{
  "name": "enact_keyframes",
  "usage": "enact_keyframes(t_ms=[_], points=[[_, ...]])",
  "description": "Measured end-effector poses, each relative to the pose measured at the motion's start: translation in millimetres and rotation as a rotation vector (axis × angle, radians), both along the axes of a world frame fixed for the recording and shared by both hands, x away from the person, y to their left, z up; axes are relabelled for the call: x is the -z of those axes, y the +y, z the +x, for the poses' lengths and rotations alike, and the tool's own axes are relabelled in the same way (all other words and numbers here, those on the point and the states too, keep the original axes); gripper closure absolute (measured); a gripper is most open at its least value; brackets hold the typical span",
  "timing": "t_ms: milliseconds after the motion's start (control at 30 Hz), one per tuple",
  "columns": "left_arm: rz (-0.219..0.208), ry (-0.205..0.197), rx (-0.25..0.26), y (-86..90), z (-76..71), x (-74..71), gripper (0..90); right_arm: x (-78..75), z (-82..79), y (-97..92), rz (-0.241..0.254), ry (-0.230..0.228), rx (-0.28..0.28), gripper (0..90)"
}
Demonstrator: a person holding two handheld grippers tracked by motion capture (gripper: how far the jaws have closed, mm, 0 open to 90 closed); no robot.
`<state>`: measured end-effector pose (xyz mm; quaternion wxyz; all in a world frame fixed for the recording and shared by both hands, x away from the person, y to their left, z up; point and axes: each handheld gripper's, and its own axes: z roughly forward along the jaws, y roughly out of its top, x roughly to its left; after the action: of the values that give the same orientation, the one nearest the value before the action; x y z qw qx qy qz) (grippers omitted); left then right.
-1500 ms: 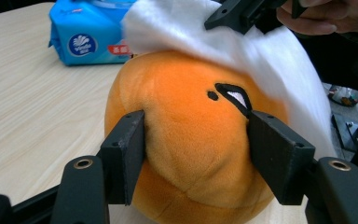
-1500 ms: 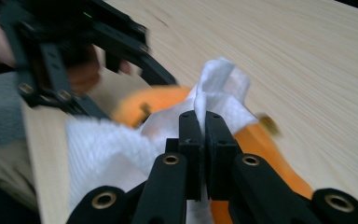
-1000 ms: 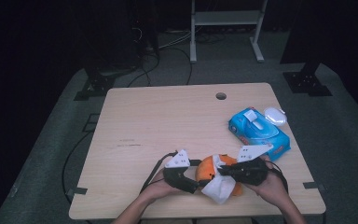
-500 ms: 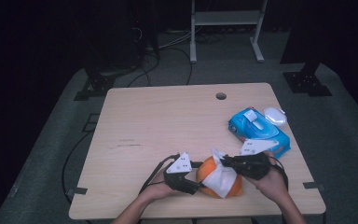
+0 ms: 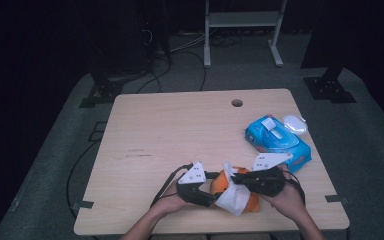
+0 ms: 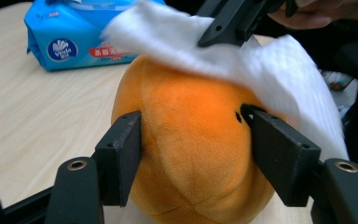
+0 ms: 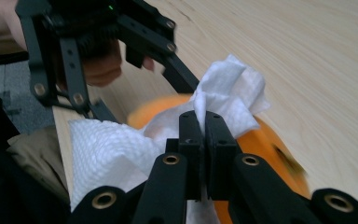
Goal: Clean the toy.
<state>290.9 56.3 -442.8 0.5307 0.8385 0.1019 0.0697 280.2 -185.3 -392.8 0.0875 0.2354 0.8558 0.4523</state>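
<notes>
Blue wipes pack (image 5: pixel 278 141) (beyond plush (image 5: pixel 220 183)).

**Toy and wipe sitting at the table's near edge, pack lying to the right**

A plush toy (image 5: pixel 221 183) is resting on the table (image 5: pixel 180 130) close to its near edge, right of centre. A wipe (image 5: pixel 235 197) is lying draped over the toy's top and hanging down its near side. The left gripper (image 5: pixel 207 192) is sitting just left of the toy, the right gripper (image 5: pixel 236 178) just right of it, above the wipe. Behind and to the right, a wipes pack (image 5: pixel 277 142) is lying near the table's right edge. A small lid (image 5: pixel 295 123) is sitting just behind the pack. A round hole (image 5: pixel 237 103) is lying near the far edge.
</notes>
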Motion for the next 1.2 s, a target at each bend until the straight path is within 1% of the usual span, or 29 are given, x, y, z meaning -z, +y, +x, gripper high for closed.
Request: enact_keyframes(t_ms=[33,67,100,133,200,233,300,333,367,400,433,467,500,567,633,667,733,833,867,933,1000,1067,1133,1167,1200], points=[[0.004,-0.008,0.004,-0.6,-1.1,-0.4,35.1,-1.2,0.0,4.5,0.003,-0.002,-0.011,86.0],[0.004,-0.008,0.004,-0.6,-1.1,-0.4,35.0,-1.6,0.5,8.2,0.001,-0.008,-0.017,86.0],[0.017,-0.018,0.004,0.3,-1.0,-0.3,35.1,-1.6,1.0,10.3,-0.009,-0.015,-0.018,86.0],[0.009,-0.012,0.003,1.5,-0.3,0.8,35.4,-1.4,1.7,10.3,-0.014,-0.022,-0.017,86.1],[0.005,-0.005,0.002,3.0,1.0,2.2,35.7,-0.9,4.4,4.4,-0.004,-0.015,0.002,86.1],[0.006,0.0,0.001,3.9,1.8,2.5,35.7,-0.4,6.0,-1.2,0.0,-0.013,0.023,86.1],[0.0,0.011,-0.003,5.1,3.6,3.3,35.6,1.9,10.2,-15.6,0.011,-0.005,0.065,86.1],[-0.007,0.015,-0.005,5.0,4.2,3.5,35.5,4.2,12.4,-24.6,0.016,0.007,0.089,86.1],[-0.009,0.016,-0.003,5.1,5.0,3.0,35.2,6.6,13.6,-30.4,0.023,0.022,0.099,86.1],[-0.022,0.024,-0.004,4.8,5.6,1.7,34.0,8.8,13.7,-34.4,0.031,0.036,0.105,86.2],[-0.035,0.032,-0.009,4.6,6.7,-0.1,31.6,10.3,12.8,-36.3,0.032,0.038,0.11,86.2],[-0.035,0.032,-0.009,4.6,6.7,-0.1,28.8,11.2,11.2,-36.0,0.026,0.037,0.115,86.4],[-0.049,0.05,-0.026,4.0,8.2,-2.1,26.6,11.6,9.6,-35.0,0.019,0.035,0.115,86.4],[-0.041,0.057,-0.024,2.4,8.2,-1.5,26.6,11.8,6.2,-31.8,0.02,0.042,0.105,86.5],[-0.034,0.059,-0.01,2.5,6.4,-1.1,29.6,10.6,4.2,-29.7,0.007,0.039,0.099,86.6],[-0.027,0.049,-0.002,2.2,5.4,-1.8,32.0,9.1,3.6,-29.1,0.003,0.035,0.094,86.6],[-0.011,0.024,0.012,0.6,3.2,-2.6,34.6,6.7,2.3,-26.8,0.013,0.035,0.092,86.5],[0.003,-0.002,0.028,-0.5,0.7,-2.3,36.2,3.1,-0.6,-14.3,0.03,0.022,0.062,86.5],[0.002,-0.004,0.03,-0.6,0.3,-2.2,36.3,2.2,-1.8,-6.9,0.027,0.013,0.043,86.4],[0.012,-0.011,0.033,0.6,-0.2,-2.1,36.6,1.4,-2.7,2.2,0.018,0.004,0.024,86.4],[0.013,-0.012,0.029,1.9,0.0,-1.0,37.5,0.9,-1.4,6.0,0.006,-0.007,0.025,86.3],[0.004,-0.007,0.027,2.5,1.0,0.5,37.9,0.7,1.3,1.9,0.011,-0.008,0.034,86.3],[0.0,-0.001,0.024,3.4,2.6,1.5,37.9,0.9,3.8,-6.7,0.007,-0.01,0.063,86.3],[0.003,0.001,0.024,4.2,3.4,2.0,37.9,1.8,5.6,-13.6,0.002,-0.011,0.085,86.3],[-0.004,0.006,0.022,4.9,4.3,2.8,37.8,3.0,7.0,-19.5,0.002,-0.009,0.104,86.3]])
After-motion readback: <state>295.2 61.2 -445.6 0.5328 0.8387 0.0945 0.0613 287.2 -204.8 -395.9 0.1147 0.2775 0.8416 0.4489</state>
